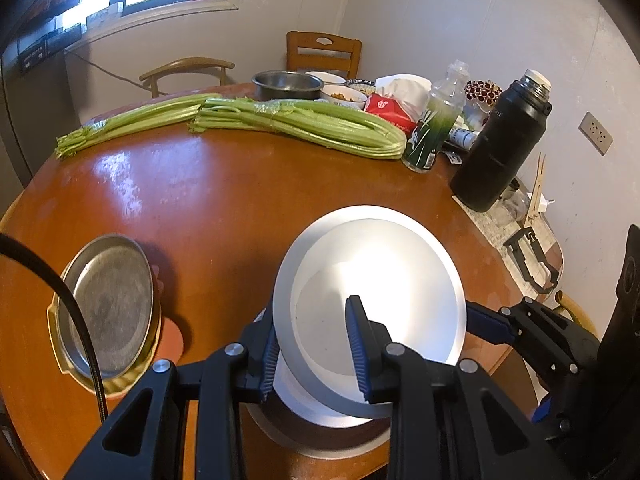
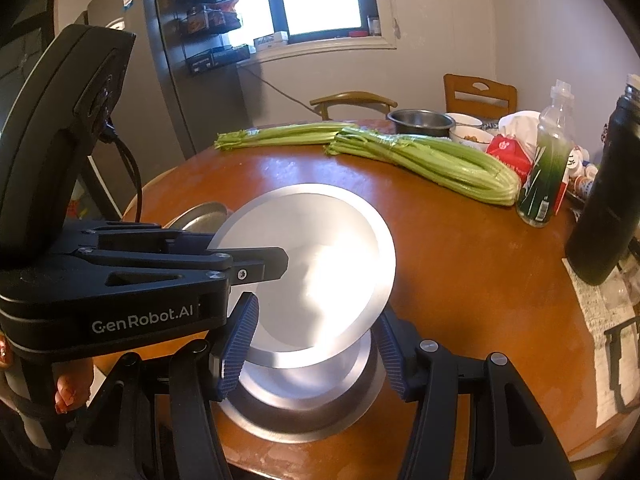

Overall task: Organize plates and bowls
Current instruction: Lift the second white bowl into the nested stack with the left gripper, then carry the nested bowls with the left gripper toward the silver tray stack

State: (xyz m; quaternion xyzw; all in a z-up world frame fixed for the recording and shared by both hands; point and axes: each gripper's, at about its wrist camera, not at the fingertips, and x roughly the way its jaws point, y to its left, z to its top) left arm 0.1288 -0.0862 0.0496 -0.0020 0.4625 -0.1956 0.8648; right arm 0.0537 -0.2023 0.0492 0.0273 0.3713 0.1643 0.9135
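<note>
A shiny steel dish (image 1: 380,280) hangs tilted above the near edge of the round wooden table (image 1: 208,200). My left gripper (image 1: 316,356) is shut on the dish's near rim, one pad inside and one outside. My right gripper (image 2: 316,348) reaches in from the right; its blue pads flank the dish's underside (image 2: 304,376) and appear to press on it. The same dish (image 2: 320,264) fills the middle of the right wrist view, with a left finger (image 2: 260,266) over its rim. Under it a second steel dish (image 2: 304,420) lies on the table.
A worn metal plate (image 1: 112,304) sits on a yellow tray at the left. Celery bunches (image 1: 304,124) lie across the table. A black flask (image 1: 504,144), a green-labelled bottle (image 1: 436,120), a steel bowl (image 1: 286,84) and food bowls stand at the back right. Chairs stand behind.
</note>
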